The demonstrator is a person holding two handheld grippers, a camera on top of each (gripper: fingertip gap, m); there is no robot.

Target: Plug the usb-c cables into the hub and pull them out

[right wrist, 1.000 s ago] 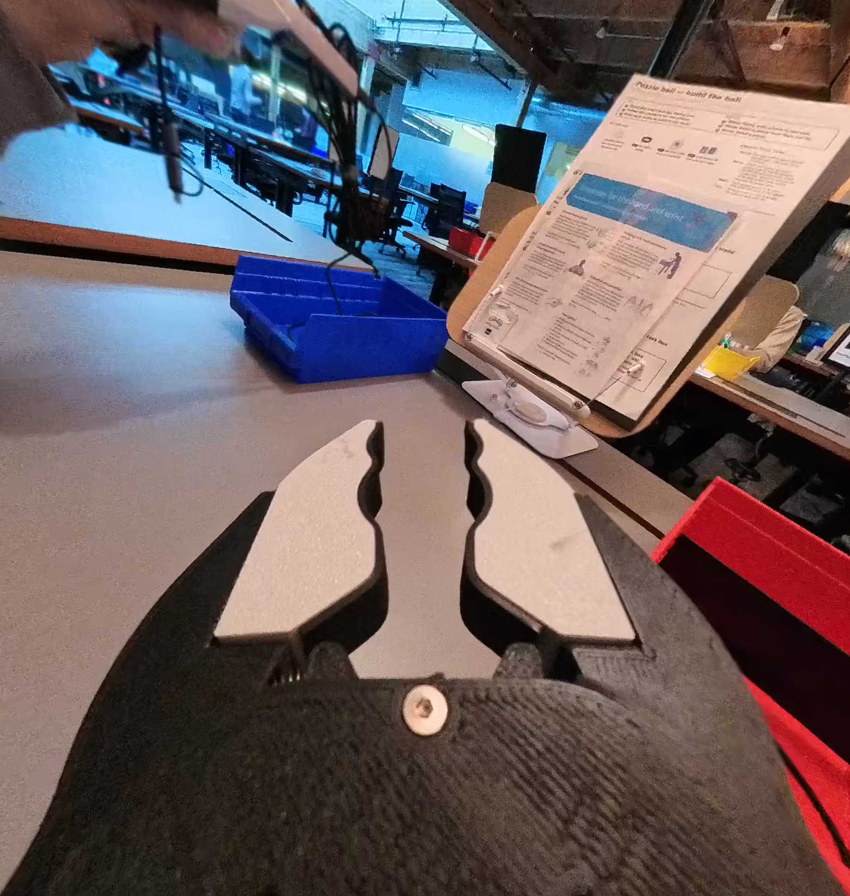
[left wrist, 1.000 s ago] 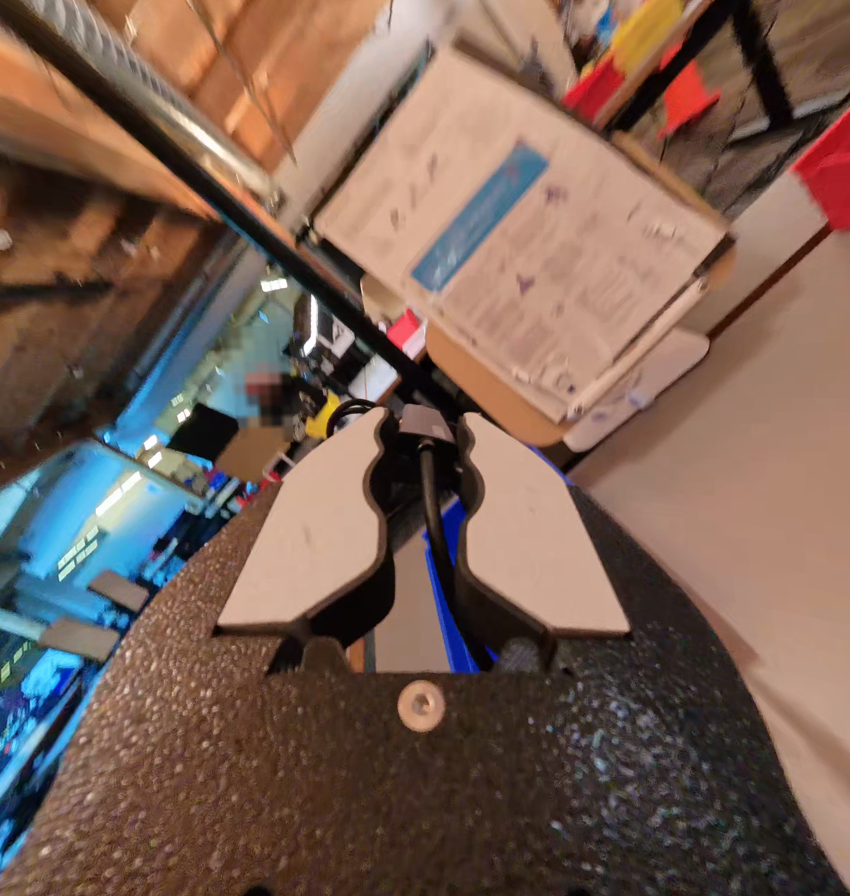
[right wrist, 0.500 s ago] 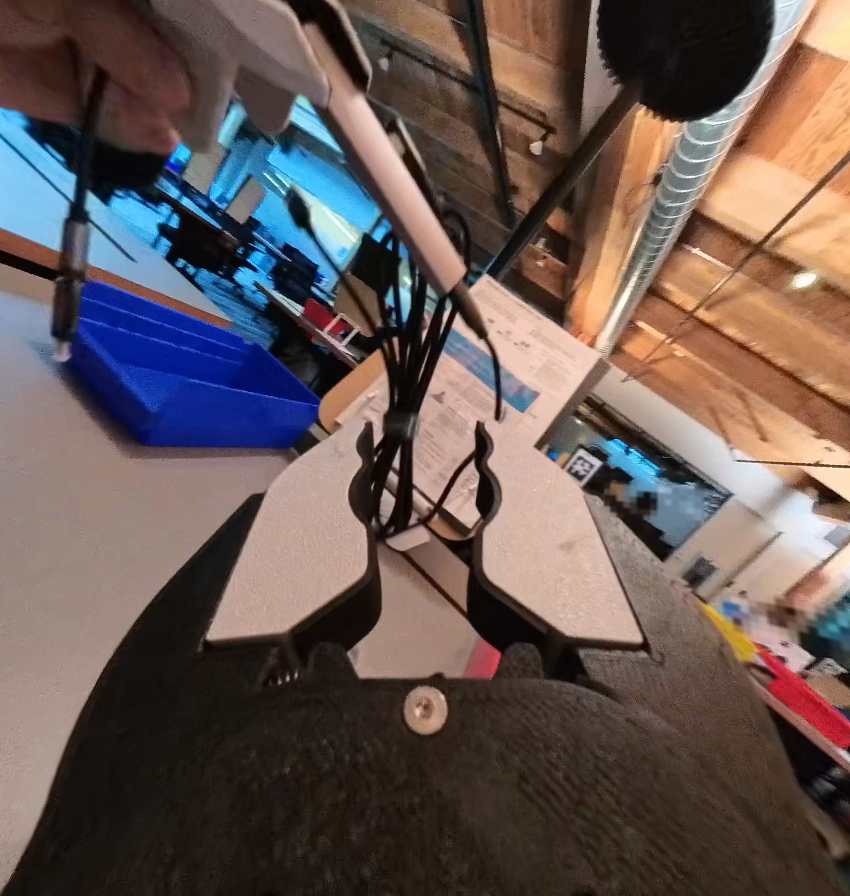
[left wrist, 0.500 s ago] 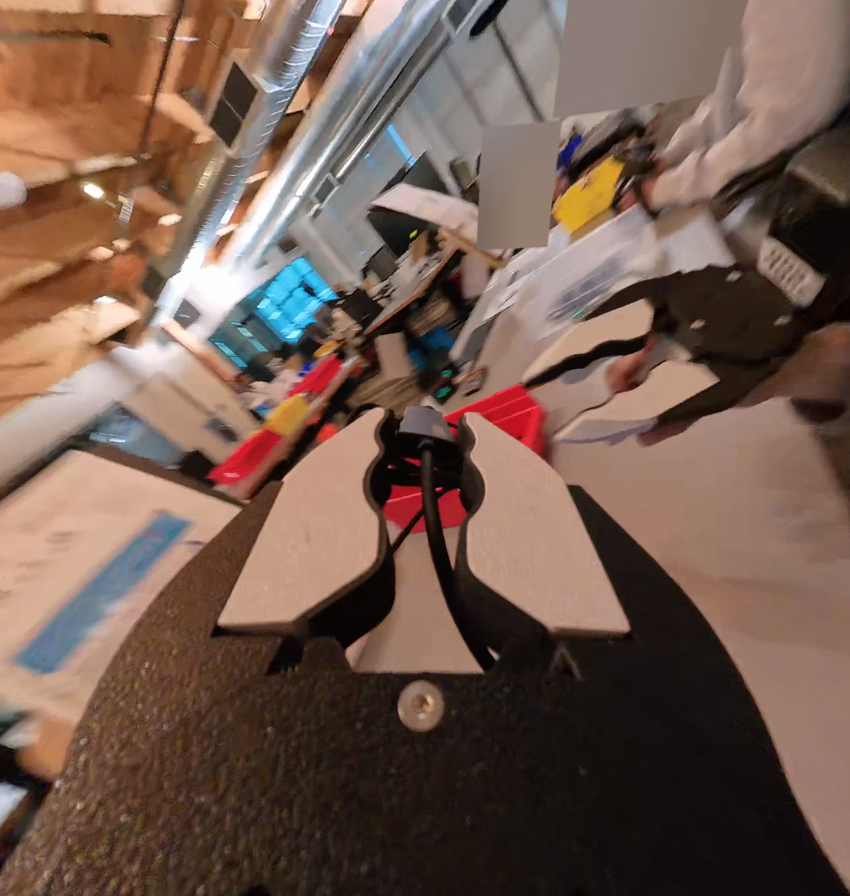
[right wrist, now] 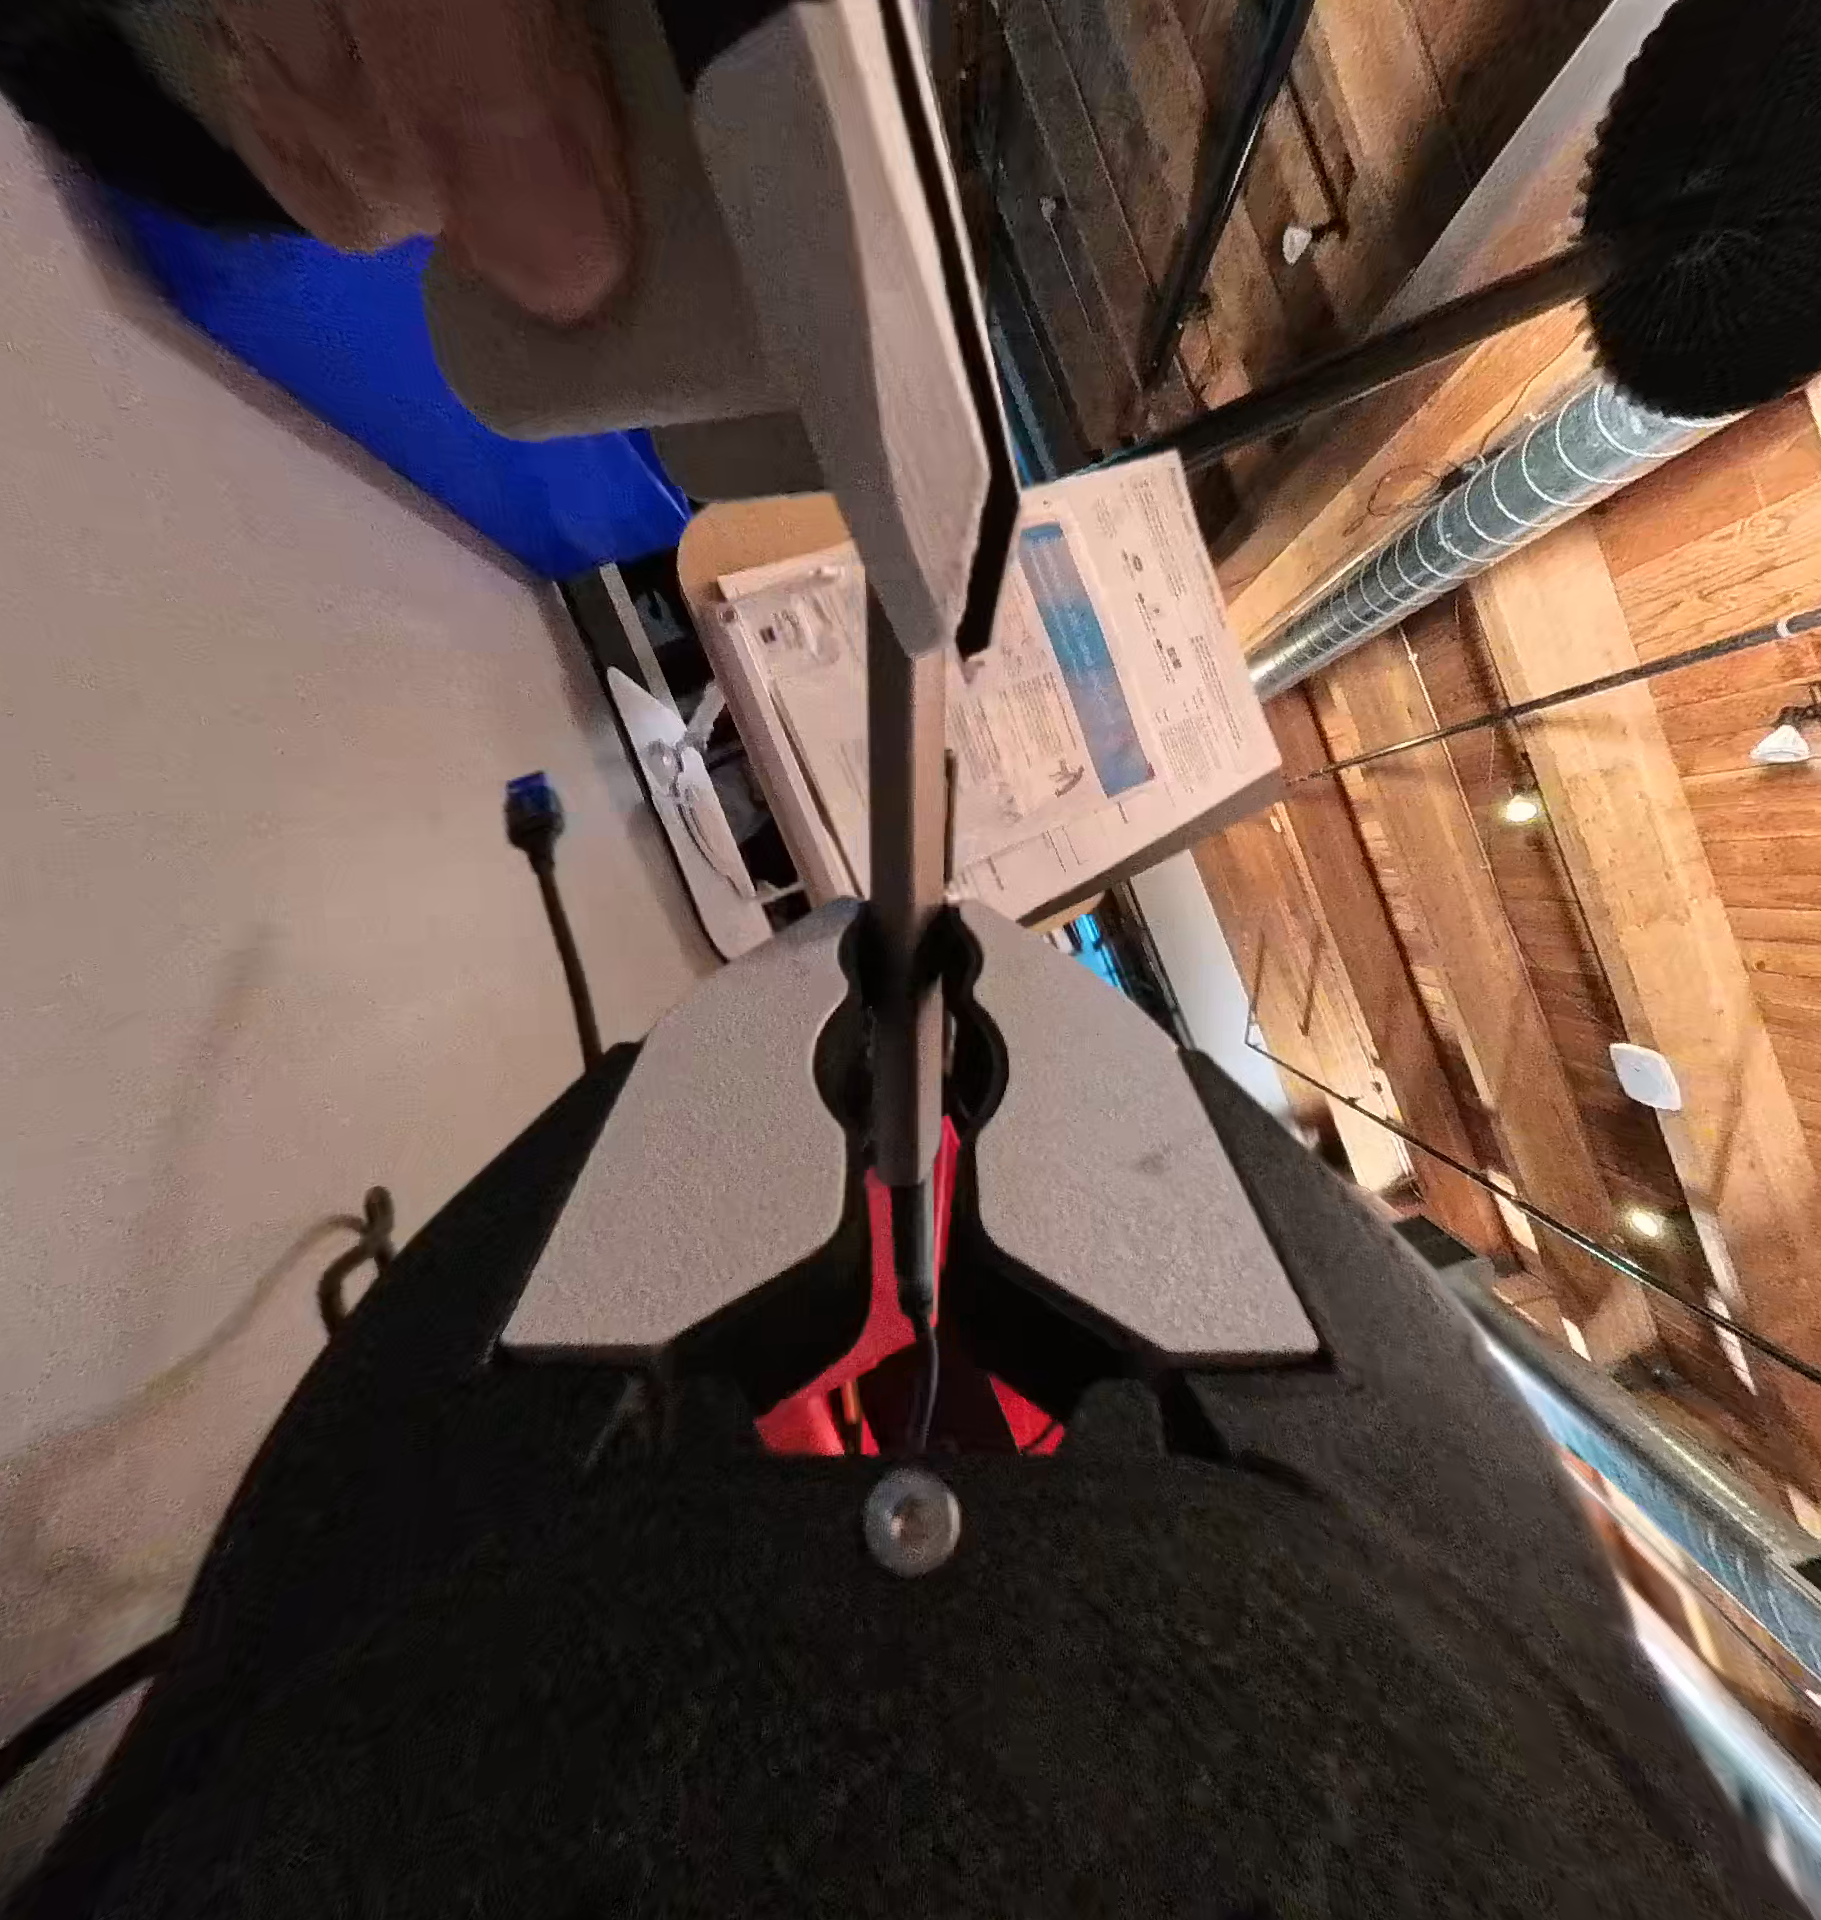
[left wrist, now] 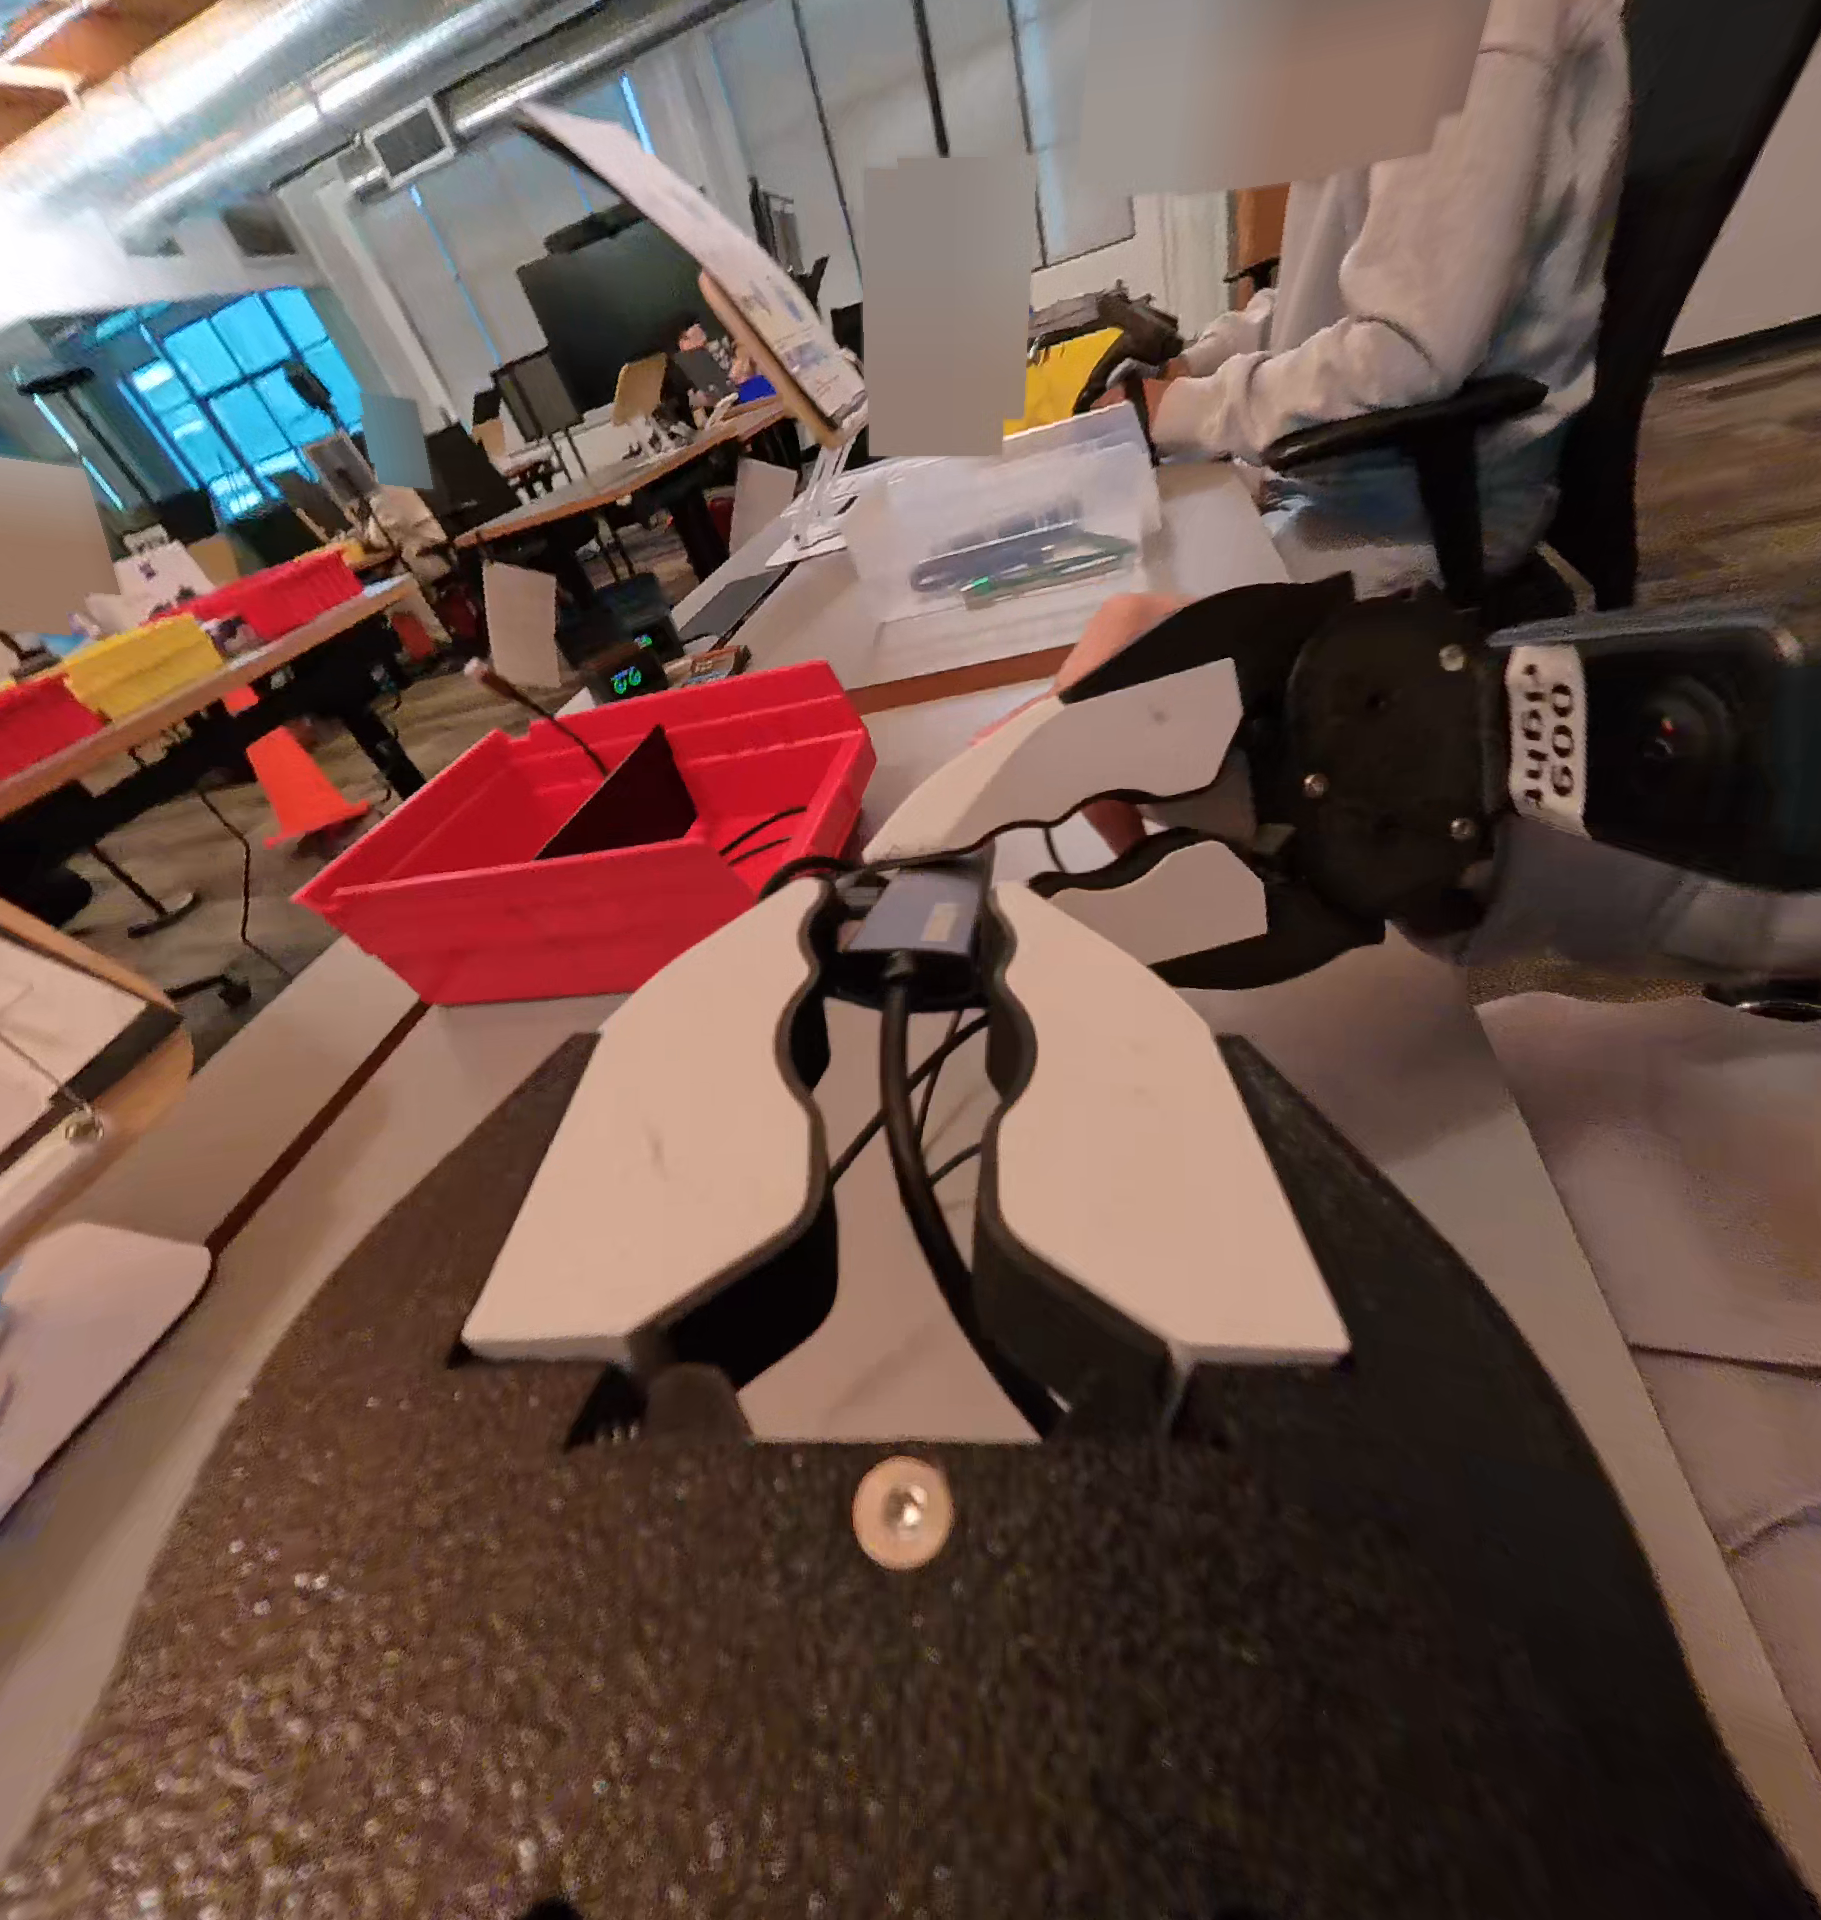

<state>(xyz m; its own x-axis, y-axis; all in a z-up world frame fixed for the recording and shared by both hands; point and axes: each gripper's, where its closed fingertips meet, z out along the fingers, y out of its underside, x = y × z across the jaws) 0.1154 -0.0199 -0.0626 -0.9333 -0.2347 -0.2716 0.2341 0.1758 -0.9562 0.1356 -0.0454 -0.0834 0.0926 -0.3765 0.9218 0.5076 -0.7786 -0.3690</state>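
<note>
In the left wrist view a red bin (left wrist: 615,842) sits at centre left on the pale tabletop (left wrist: 324,1049), with thin black cables (left wrist: 771,831) lying in it, and the corner of a document stand (left wrist: 54,1049) fills the left edge. A seated person in a light sleeve (left wrist: 1373,312) occupies the upper right, well behind. The right gripper (left wrist: 1010,852) reaches in from the right, crossing just behind the hub. The left gripper (left wrist: 906,925) is narrowed on the small grey hub (left wrist: 921,914), whose thick black lead (left wrist: 916,1143) runs back between the fingers. In the right wrist view, tilted sideways, the right gripper (right wrist: 906,925) is pinched on a slim grey usb-c plug (right wrist: 901,1039); its thin cable trails toward the camera. A blue bin (right wrist: 397,384) lies upper left, and another blue-tipped cable (right wrist: 547,894) rests on the tabletop at centre left.
</note>
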